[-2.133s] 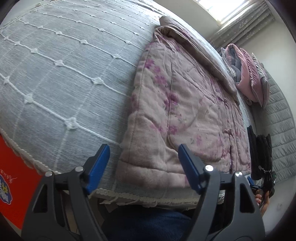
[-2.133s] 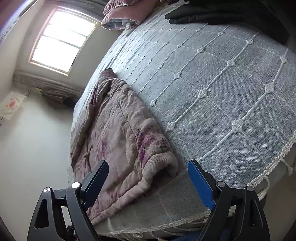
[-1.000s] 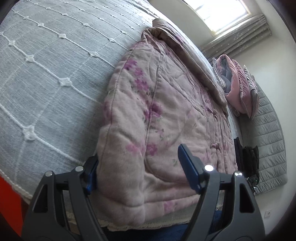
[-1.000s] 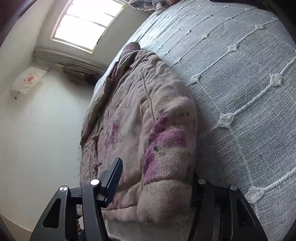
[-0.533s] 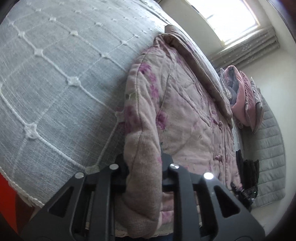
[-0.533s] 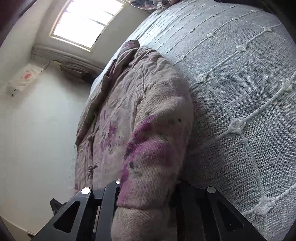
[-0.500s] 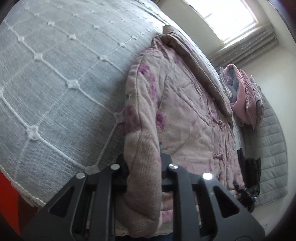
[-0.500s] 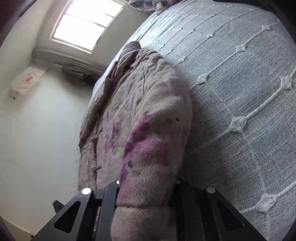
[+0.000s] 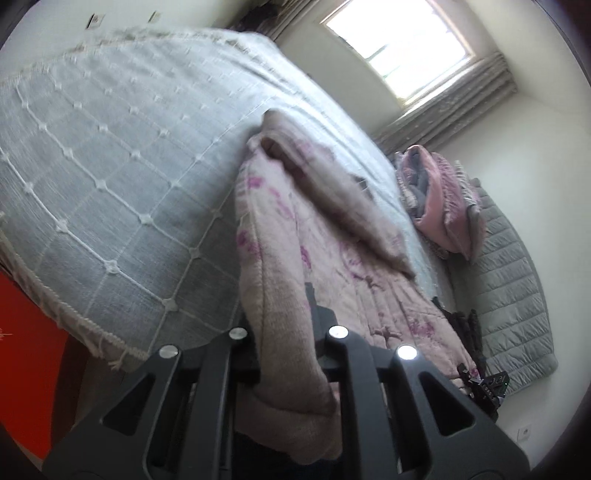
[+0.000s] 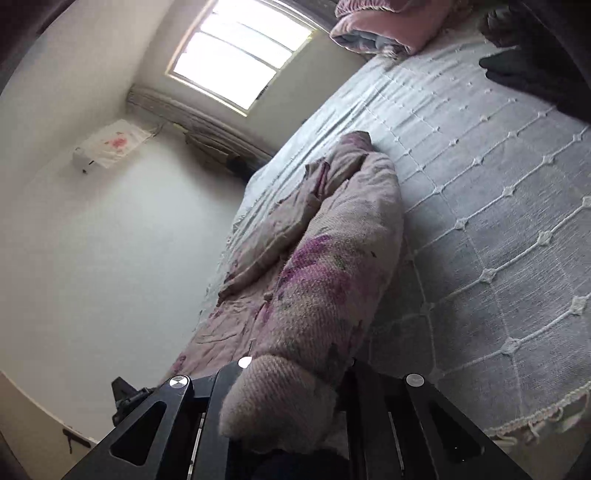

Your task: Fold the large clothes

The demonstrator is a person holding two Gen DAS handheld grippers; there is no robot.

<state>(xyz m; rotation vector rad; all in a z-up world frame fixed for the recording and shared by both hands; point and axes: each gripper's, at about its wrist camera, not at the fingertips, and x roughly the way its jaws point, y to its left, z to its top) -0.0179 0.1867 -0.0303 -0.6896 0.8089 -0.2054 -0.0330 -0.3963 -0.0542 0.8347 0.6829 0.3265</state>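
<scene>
A pink quilted floral jacket (image 9: 332, 266) lies along the grey bedspread (image 9: 110, 155); it also shows in the right wrist view (image 10: 325, 266). My left gripper (image 9: 284, 325) is shut on the jacket's near hem at its left corner and holds it raised off the bed. My right gripper (image 10: 291, 373) is shut on the hem's other corner, also lifted. The jacket's far part with the collar still rests on the bed. The fingertips are hidden in the fabric.
A folded pink and grey pile (image 9: 439, 206) sits at the far end of the bed, seen too in the right wrist view (image 10: 384, 22). Dark clothes (image 10: 535, 74) lie on the bedspread at right. A grey quilted headboard (image 9: 509, 288) stands beside it. A window (image 10: 240, 62) is behind.
Both grippers closed on the jacket's near hem corners, then lifted them up off the bed; the hem now hangs raised and the views have tilted upward.
</scene>
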